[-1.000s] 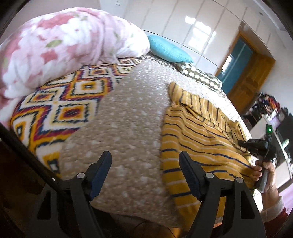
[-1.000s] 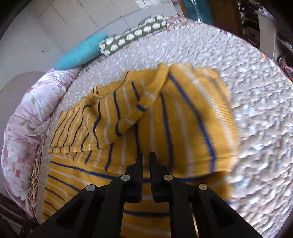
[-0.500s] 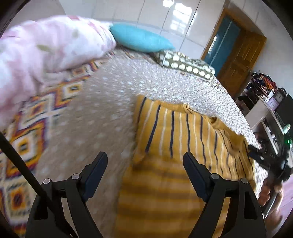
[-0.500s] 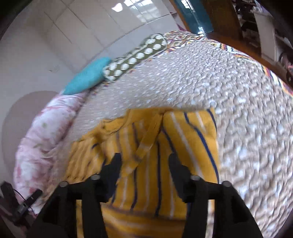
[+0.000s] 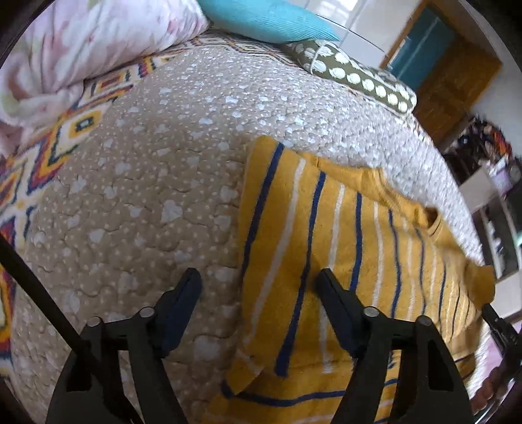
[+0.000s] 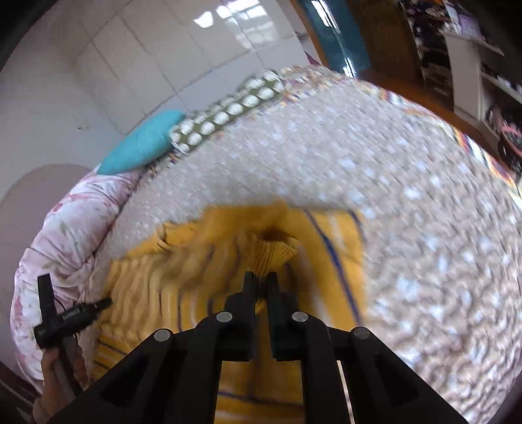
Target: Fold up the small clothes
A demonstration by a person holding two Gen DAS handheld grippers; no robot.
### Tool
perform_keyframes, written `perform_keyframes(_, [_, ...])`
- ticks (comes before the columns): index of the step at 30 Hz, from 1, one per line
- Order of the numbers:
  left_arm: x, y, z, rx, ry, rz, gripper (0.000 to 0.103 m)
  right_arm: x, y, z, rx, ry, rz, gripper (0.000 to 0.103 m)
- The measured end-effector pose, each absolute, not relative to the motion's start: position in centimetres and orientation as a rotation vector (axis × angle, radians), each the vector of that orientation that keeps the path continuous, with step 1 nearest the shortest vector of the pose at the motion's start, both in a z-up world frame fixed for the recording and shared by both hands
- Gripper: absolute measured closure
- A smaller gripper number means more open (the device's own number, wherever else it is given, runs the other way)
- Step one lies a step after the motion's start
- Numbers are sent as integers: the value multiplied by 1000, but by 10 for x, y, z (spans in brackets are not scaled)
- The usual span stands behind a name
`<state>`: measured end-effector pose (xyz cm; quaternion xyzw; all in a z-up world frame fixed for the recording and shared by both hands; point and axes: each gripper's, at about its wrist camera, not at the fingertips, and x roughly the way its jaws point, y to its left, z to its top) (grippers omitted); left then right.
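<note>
On the beige quilted bedspread with pale spots (image 5: 146,182) lies the mustard-yellow knit sweater with navy and white stripes (image 5: 342,248), its folded edge at about 1 o'clock from the left gripper (image 5: 257,287), whose fingers are spread wide above sweater and quilt. At 12 o'clock in its own view, the right gripper (image 6: 260,280) pinches a ribbed cuff of the sweater (image 6: 270,251); fabric there is blurred

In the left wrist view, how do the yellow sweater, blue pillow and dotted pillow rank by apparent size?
1. Sweater, largest, though nearest the camera.
2. Blue pillow, partly cut off.
3. Dotted pillow; close to the blue one, so unsure.
</note>
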<state>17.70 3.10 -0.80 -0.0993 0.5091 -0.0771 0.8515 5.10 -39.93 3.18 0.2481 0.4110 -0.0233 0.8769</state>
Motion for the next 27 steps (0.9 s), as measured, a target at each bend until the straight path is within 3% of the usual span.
perform_keyframes(5, [167,30,0,-187,1066,-173,47,16,-440,21,627,843,-61,88])
perform_keyframes(6, [164,33,4,-199,1054,-175,47,12,-445,25,638,829,-62,80])
perform_keyframes(7, [160,38,8,-213,1035,-170,45,7,-452,30,637,804,-69,56])
perform_keyframes(8, [160,41,10,-225,1029,-167,33,6,-455,33,635,790,-70,34])
perform_keyframes(9, [161,44,10,-247,1031,-168,27,7,-459,34,641,783,-57,28])
perform_keyframes(14, [178,52,0,-436,1068,-265,15,49,-458,15,681,872,38,27])
perform_keyframes(19, [210,33,-9,-429,1090,-289,14,97,-432,4,597,889,88,19])
perform_keyframes(21, [217,25,-9,-422,1092,-305,16,109,-423,4,561,899,70,20])
perform_keyframes(22, [217,20,-9,-407,1106,-324,48,113,-414,5,514,912,63,33])
perform_keyframes(23, [218,16,-10,-383,1124,-324,90,116,-408,5,469,932,59,69])
perform_keyframes(24, [214,11,-10,-349,1137,-328,88,118,-405,4,457,945,81,79])
perform_keyframes(27, [209,8,5,-297,1094,-311,90,118,-399,21,418,921,91,83])
